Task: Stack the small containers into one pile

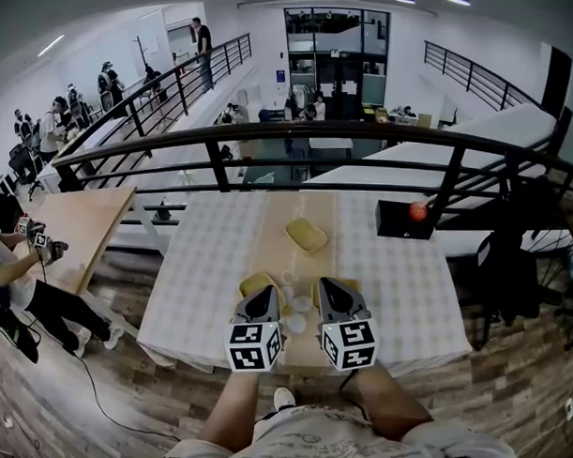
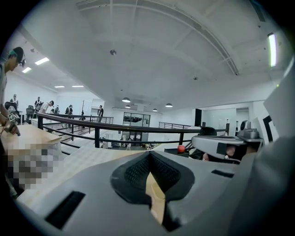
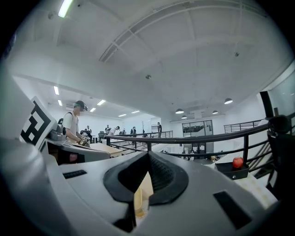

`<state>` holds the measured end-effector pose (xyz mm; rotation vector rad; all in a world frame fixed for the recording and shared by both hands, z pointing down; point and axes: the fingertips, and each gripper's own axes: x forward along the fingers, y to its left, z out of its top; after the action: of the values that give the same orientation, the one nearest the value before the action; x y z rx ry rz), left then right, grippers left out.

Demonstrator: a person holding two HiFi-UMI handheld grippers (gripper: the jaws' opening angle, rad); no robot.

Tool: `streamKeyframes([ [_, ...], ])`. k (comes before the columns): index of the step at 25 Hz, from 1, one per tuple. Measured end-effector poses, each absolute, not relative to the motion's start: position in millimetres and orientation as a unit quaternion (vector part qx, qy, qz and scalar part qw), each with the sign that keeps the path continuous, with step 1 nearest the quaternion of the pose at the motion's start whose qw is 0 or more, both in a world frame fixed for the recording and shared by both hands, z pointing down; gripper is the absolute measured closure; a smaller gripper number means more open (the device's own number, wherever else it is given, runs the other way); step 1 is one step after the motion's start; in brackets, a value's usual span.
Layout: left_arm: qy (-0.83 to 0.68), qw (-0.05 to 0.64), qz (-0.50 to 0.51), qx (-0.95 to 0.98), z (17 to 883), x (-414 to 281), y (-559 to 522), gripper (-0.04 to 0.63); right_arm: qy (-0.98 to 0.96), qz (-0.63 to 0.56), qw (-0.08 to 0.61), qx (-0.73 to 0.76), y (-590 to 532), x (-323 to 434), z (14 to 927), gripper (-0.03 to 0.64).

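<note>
A shallow yellow container (image 1: 307, 235) lies on the tan strip down the middle of the checked tablecloth (image 1: 210, 258). Nearer me, a second yellow container (image 1: 254, 284) shows at the tip of my left gripper (image 1: 264, 294). A third (image 1: 316, 290) peeks out beside my right gripper (image 1: 329, 287). Both grippers hover side by side over the table's near edge, jaws closed with nothing in them. In the left gripper view its jaws (image 2: 149, 157) meet, and in the right gripper view so do its own (image 3: 148, 156). Small white round pieces (image 1: 298, 306) lie between the grippers.
A red apple (image 1: 418, 211) sits on a black box (image 1: 399, 223) at the table's far right corner. A black railing (image 1: 299, 135) runs behind the table. A wooden table (image 1: 80, 227) with a person stands to the left.
</note>
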<state>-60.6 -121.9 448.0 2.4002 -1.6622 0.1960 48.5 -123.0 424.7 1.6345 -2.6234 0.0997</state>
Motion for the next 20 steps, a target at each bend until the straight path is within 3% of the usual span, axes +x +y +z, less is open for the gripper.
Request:
streamKeyframes([
  [11, -0.534, 0.11, 0.076, 0.835, 452.1, -89.6, -210.1, 0.589, -0.836, 0.036, 0.043, 0.545, -206.8, 17.1, 435.1, 0.615],
  [20, -0.511, 0.119, 0.087, 0.847, 464.3, -79.1, -242.0, 0.589, -0.827, 0.043, 0.061, 0.557, -237.8, 33.5, 450.9, 0.615],
])
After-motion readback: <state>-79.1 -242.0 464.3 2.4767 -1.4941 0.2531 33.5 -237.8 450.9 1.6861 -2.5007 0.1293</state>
